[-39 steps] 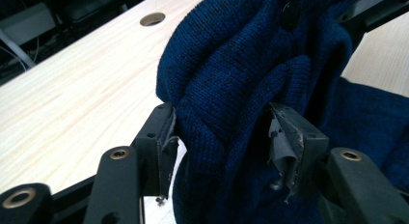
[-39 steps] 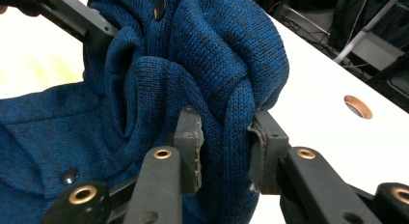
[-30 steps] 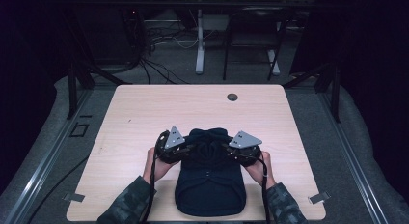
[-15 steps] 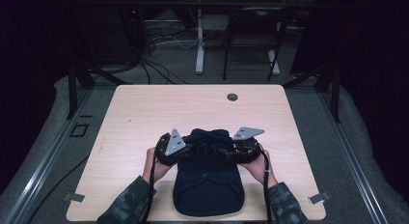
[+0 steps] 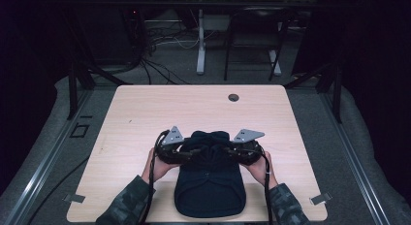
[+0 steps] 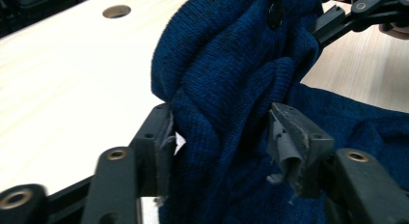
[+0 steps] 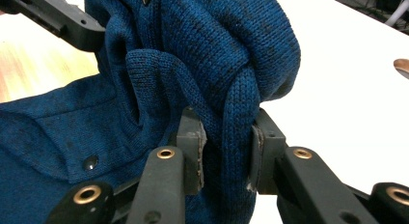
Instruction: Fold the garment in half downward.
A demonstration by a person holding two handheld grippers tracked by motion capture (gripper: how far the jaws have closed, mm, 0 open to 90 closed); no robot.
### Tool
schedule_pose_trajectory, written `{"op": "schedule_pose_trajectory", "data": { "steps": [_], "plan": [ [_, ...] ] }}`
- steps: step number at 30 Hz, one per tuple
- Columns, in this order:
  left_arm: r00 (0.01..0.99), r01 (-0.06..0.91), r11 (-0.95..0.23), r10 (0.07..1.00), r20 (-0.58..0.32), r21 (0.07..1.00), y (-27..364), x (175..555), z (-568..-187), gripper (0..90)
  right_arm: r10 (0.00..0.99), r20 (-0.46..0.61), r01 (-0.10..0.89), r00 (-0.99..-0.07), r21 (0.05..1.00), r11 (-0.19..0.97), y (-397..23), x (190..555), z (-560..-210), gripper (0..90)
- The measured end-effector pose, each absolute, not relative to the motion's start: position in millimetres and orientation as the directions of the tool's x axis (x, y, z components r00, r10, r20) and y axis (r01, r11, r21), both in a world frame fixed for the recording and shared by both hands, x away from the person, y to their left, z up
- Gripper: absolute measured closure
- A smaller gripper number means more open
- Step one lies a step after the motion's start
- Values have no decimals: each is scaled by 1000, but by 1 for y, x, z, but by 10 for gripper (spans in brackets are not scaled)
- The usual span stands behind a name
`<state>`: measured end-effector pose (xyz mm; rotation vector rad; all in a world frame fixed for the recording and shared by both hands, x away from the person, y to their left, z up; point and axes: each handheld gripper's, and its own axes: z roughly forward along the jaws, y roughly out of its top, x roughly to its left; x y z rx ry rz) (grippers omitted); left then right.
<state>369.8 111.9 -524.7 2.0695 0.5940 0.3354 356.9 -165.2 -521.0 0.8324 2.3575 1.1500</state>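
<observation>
We see a dark blue knitted garment (image 5: 209, 186) lying in the lower middle of the high view, on the near part of a pale wooden table (image 5: 145, 113). Its long axis runs from the bottom edge of the frame up toward the centre; the broad flat end sits at the bottom, just at the table's near edge, and the far end is bunched up into a raised lump between the two grippers. In the right gripper view a small dark snap or button shows on the flat part of the knit at lower left.

The left gripper (image 5: 190, 153) meets the bunched end from the left of the frame. In the left gripper view its jaws stand on either side of a thick fold of the knit (image 6: 226, 113); they have just been opening, and the right-hand pad (image 6: 284, 137) stands a little off the cloth — the fold is between them but not pinched.

The right gripper (image 5: 228, 152) comes in from the right of the frame. In the right gripper view its jaws have just been closing and now squeeze a rolled ridge of the knit (image 7: 212, 79) tight between both pads — clamped on it.

A small round hole (image 5: 233, 97) sits in the table's upper middle, well apart from the garment.
</observation>
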Motion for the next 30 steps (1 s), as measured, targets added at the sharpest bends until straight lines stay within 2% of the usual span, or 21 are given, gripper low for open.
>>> {"op": "schedule_pose_trajectory", "data": {
  "steps": [3, 6, 8, 15, 18, 20, 22, 24, 28, 30],
  "plan": [
    [846, 283, -463, 533, 9, 840, 112, 371, -527, 447, 658, -97, 326, -747, 808, 490, -165, 356, -521, 707],
    [837, 266, -457, 546, 32, 849, 116, 370, -526, 591, 661, -107, 320, -743, 811, 491, -165, 355, -521, 707],
    [830, 246, -454, 556, 56, 857, 117, 369, -524, 645, 658, -110, 316, -745, 810, 494, -166, 355, -521, 706],
    [796, 119, -487, 568, 210, 865, 113, 356, -516, 682, 664, -139, 290, -735, 820, 494, -166, 352, -517, 688],
    [782, 77, -501, 567, 260, 862, 111, 352, -514, 685, 665, -96, 319, -741, 821, 474, -167, 354, -516, 600],
    [778, 59, -512, 561, 282, 857, 111, 350, -513, 685, 654, -24, 355, -756, 825, 440, -170, 358, -516, 503],
    [777, 53, -510, 561, 286, 858, 111, 350, -513, 684, 651, 38, 387, -758, 830, 402, -173, 360, -515, 454],
    [775, 45, -512, 559, 293, 858, 111, 350, -513, 684, 653, 66, 403, -754, 832, 381, -174, 360, -514, 459],
    [778, 43, -513, 555, 293, 857, 112, 349, -511, 681, 661, 57, 400, -748, 833, 381, -175, 360, -513, 628],
    [779, 42, -511, 555, 292, 859, 112, 349, -510, 678, 662, 35, 384, -749, 837, 389, -174, 358, -512, 668]
  ]
}}
